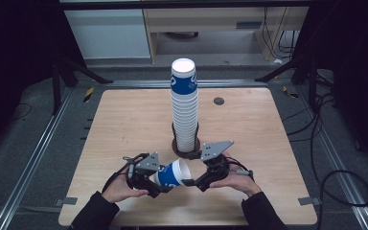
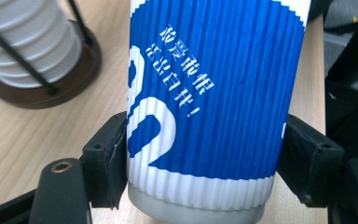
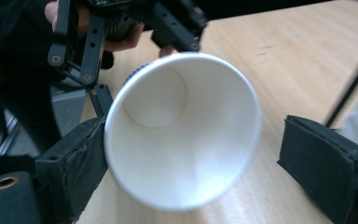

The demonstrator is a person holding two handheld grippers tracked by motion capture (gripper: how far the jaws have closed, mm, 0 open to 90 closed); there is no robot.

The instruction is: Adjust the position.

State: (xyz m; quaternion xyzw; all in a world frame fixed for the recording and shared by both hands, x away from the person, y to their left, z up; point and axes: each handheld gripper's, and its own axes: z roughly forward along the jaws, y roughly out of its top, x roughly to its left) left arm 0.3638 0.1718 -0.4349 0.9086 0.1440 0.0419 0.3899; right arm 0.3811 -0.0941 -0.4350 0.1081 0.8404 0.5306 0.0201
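A blue paper cup (image 2: 214,107) with a ribbed, corrugated sleeve and printed white lettering has a smooth, matt white base band; its inside (image 3: 182,130) is plain, smooth white paper with a faint sheen. The pale wood-grain table (image 1: 124,124) has a matt, laminate-like finish. The stack of cups (image 1: 184,105) at the table's middle looks like the same ribbed paper, resting in a dark brown, slightly glossy base (image 2: 42,88) with thin black wire uprights. The left gripper (image 1: 159,183) and right gripper (image 1: 191,182) carry matt black, plastic-looking jaws faced with rough-edged dark padding, and brass-coloured metal inserts.
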